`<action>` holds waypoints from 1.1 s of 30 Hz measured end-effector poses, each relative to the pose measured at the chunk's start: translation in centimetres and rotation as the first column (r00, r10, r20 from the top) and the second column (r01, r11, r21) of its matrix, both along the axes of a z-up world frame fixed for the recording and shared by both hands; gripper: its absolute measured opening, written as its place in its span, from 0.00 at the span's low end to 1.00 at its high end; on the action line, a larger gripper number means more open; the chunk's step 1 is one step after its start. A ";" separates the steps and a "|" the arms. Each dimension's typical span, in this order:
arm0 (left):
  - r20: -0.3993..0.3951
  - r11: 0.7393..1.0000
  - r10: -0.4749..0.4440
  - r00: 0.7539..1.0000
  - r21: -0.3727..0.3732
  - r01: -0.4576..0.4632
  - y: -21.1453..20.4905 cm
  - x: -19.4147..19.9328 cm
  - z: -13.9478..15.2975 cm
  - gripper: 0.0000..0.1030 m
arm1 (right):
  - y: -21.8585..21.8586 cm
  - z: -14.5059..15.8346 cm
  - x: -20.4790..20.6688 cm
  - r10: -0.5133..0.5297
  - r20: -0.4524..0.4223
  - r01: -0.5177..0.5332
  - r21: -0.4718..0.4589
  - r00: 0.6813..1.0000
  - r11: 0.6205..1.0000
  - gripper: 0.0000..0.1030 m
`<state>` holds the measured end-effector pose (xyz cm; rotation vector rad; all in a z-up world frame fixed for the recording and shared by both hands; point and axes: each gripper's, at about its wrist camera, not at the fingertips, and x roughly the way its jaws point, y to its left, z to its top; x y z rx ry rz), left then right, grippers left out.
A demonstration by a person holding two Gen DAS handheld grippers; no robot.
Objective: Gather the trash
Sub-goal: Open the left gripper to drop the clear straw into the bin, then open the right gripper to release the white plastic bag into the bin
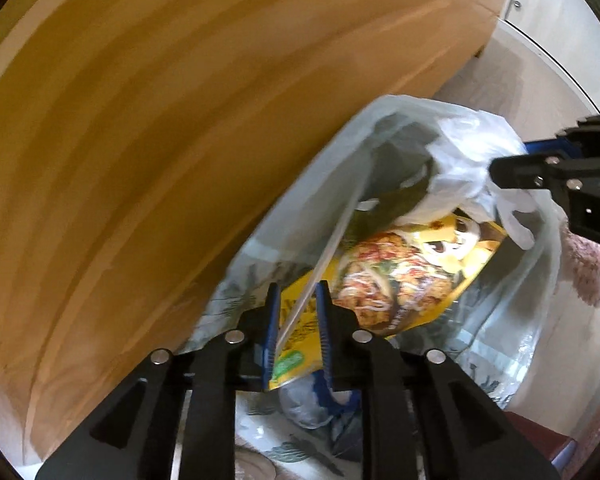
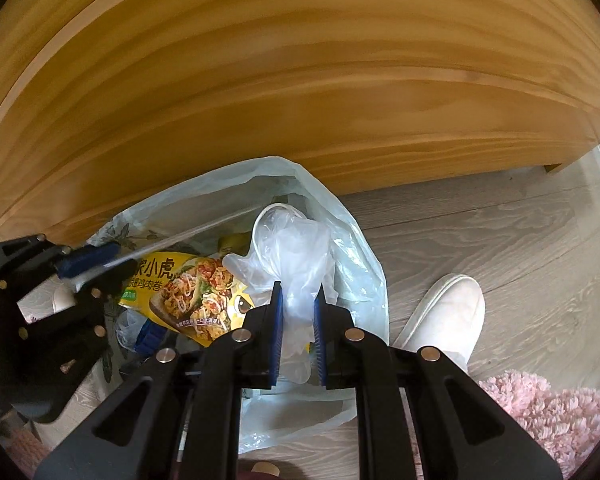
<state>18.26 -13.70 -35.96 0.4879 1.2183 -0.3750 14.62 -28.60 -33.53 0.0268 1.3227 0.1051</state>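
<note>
Left gripper point(image 1: 298, 312) slackened astride the trash bag point(image 1: 388, 116) rim; right gripper point(image 2: 298, 312) clenched on a clear plastic glove point(image 2: 296, 248) over the bag's mouth.

Bag sits on the floor point(image 2: 480, 224) against the wooden panel point(image 2: 300, 80)'s lower edge. Judgement: retighten the left jaws on the rim to keep the mouth wide, lower the glove inside, then release. Count: two grippers, one bag, one glove, one yellow food wrapper point(image 2: 196, 300), one shoe point(image 2: 448, 316).

left gripper point(image 1: 298, 304) astride bag rim point(image 1: 332, 240) | yellow food packet point(image 1: 400, 272) inside | wooden panel point(image 1: 180, 120) behind
</note>
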 end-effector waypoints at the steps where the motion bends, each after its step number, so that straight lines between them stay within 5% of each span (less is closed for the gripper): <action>1: 0.000 1.000 0.010 1.000 -0.003 -0.010 0.2 0.1 0.1 0.20 | 0.0 0.0 0.0 0.000 0.000 0.000 0.000 1.000 1.000 0.13; 5: -0.008 0.999 0.037 0.999 -0.035 -0.038 1.6 0.1 0.8 0.41 | 0.2 0.0 0.0 0.005 0.001 -0.005 -0.005 1.000 1.000 0.13; 17: 0.009 0.989 0.102 0.995 -0.105 -0.101 3.1 -1.5 4.3 0.83 | 1.1 -0.1 0.4 0.018 0.002 -0.018 0.018 1.000 1.000 0.13; 25: -0.111 0.938 0.240 0.964 -0.228 -0.260 5.6 -1.8 5.1 0.88 | 1.6 -0.7 0.9 0.032 0.019 -0.032 0.027 0.999 0.999 0.13; 33: -0.104 0.931 0.280 0.954 -0.213 -0.296 6.4 -1.7 5.3 0.88 | 2.9 -1.9 1.4 0.051 0.031 -0.051 -0.019 0.998 0.999 0.13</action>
